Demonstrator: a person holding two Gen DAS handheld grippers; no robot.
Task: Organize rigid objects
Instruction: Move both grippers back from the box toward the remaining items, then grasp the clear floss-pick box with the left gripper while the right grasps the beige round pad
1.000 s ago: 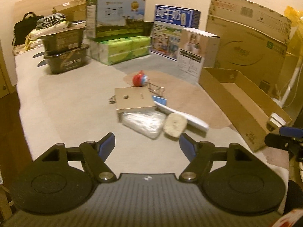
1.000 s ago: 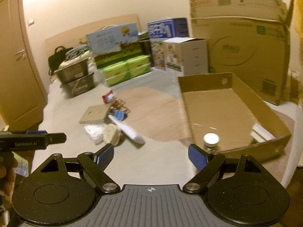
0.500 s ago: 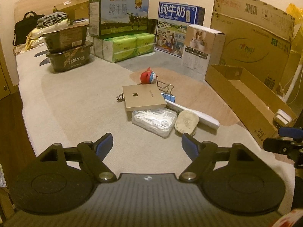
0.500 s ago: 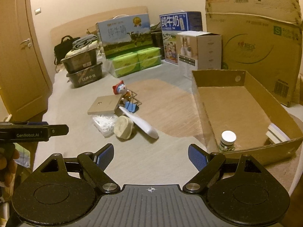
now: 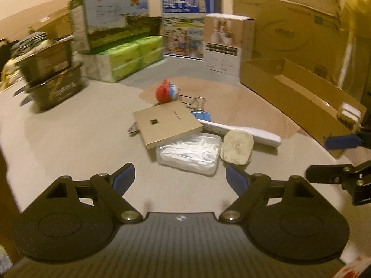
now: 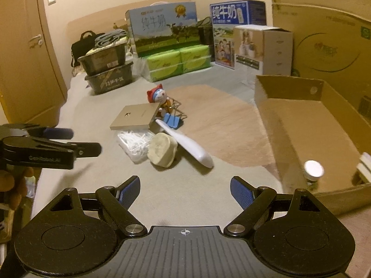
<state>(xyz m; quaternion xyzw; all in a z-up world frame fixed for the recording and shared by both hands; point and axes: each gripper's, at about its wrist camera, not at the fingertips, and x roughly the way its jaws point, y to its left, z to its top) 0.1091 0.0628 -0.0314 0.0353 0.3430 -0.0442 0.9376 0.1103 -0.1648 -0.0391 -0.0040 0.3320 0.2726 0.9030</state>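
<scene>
Left gripper (image 5: 179, 178): the jaws are opening, nothing lies between them, and the pads touch nothing. It hangs over the grey mat (image 5: 69, 139), just short of the pile of small items.

Right gripper (image 6: 185, 191): the jaws stand wide and empty. It hangs over the same mat, with the pile ahead to its left and the tray (image 6: 289, 88) ahead to its right.

Pile, centre of the mat:
- A flat tan box (image 5: 167, 124) rests tilted, its near edge on a clear floss pack (image 5: 190, 155).
- A beige plug (image 5: 236, 148) lies just right of the pack, touching a white handle (image 5: 243, 132) that runs diagonally behind it.
- A blue clip (image 5: 201, 115) lies beside the tan box at the far end of the handle.
- A red-hooded toy (image 6: 157, 96) stands behind the tan box.

Tray: an open, shallow cardboard box, well right of the pile. It holds a white-capped jar (image 6: 313, 169) near its front wall and white blocks (image 6: 365, 165) in its near right corner.
</scene>
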